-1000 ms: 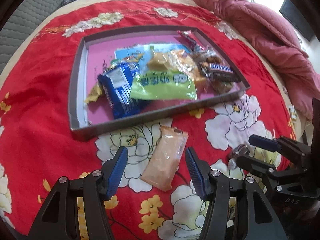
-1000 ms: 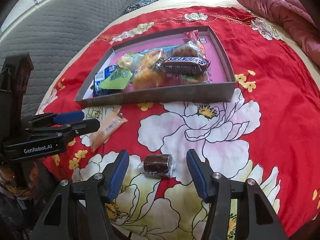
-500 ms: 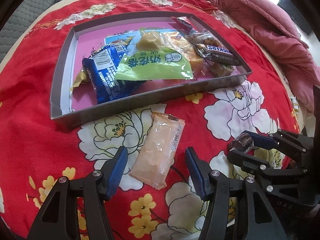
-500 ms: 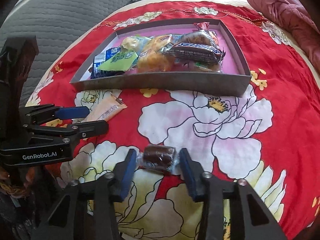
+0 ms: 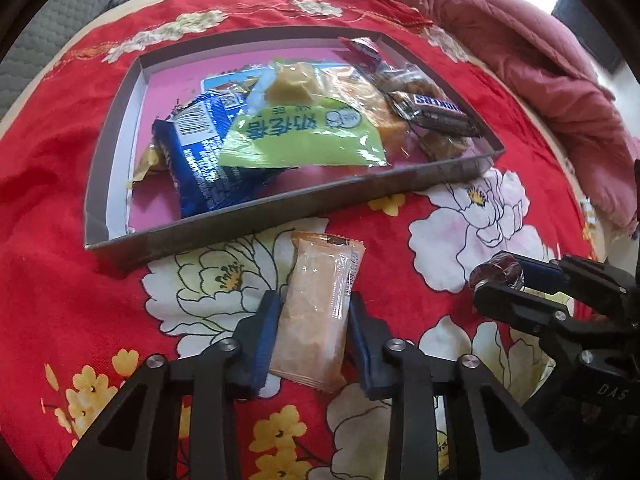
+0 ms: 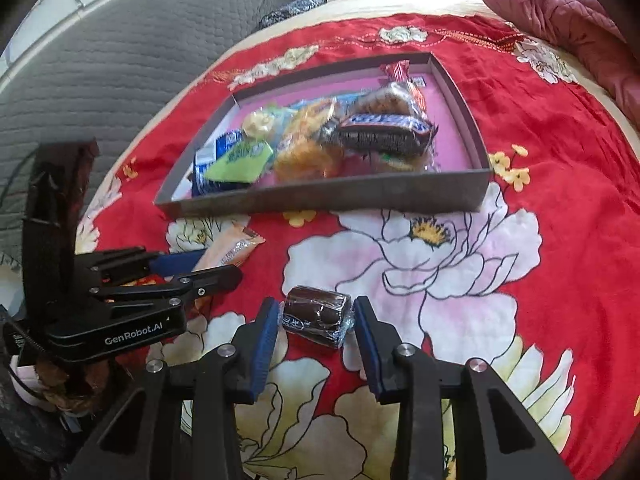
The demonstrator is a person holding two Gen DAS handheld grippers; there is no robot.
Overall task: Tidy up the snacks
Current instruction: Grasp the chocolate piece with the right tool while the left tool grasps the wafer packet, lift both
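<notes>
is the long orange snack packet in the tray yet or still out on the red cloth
Out. The orange packet lies on the red cloth in front of the tray, between the left gripper's jaws.

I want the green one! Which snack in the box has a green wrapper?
The flat lime-green packet with white writing, lying on top of the pile in the grey box. Its neighbours are a blue packet and a brown Snickers bar.
</notes>
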